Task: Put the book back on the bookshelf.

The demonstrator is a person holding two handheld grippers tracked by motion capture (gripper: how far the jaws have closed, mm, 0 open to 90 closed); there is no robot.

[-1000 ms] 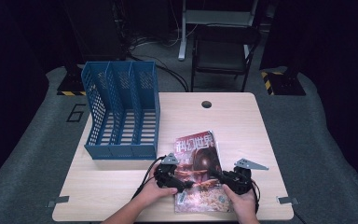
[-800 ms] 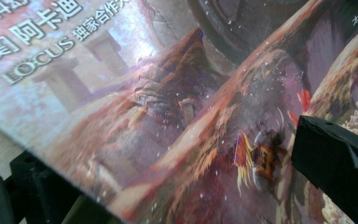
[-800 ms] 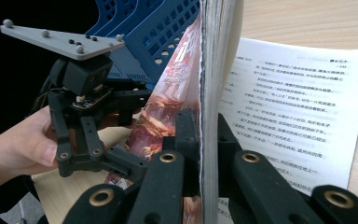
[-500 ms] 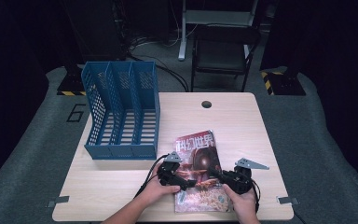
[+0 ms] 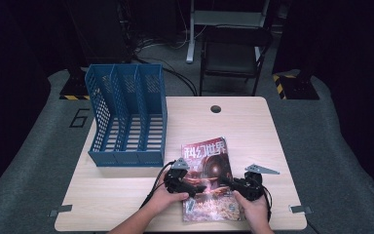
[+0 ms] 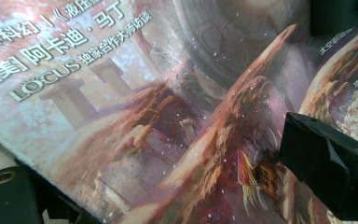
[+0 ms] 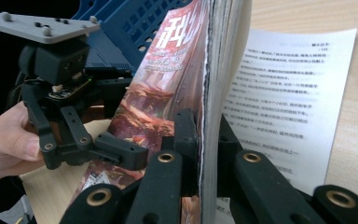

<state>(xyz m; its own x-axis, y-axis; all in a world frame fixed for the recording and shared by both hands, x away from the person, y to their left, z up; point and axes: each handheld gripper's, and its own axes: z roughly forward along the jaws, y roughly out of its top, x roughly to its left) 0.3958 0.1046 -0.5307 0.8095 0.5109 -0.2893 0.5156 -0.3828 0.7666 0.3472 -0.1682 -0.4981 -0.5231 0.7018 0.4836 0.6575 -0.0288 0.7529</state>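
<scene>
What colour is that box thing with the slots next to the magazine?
The file rack is blue, with slatted, mesh-like walls. The high view shows it best.

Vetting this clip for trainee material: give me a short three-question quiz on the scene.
1. True or false: the right hand-held gripper is shut on the magazine.
2. How many compartments has the blue file rack?
3. In the high view, the blue file rack stands: A) left of the magazine, B) right of it, C) on top of it.
Key: 1 true; 2 three; 3 A.
</scene>
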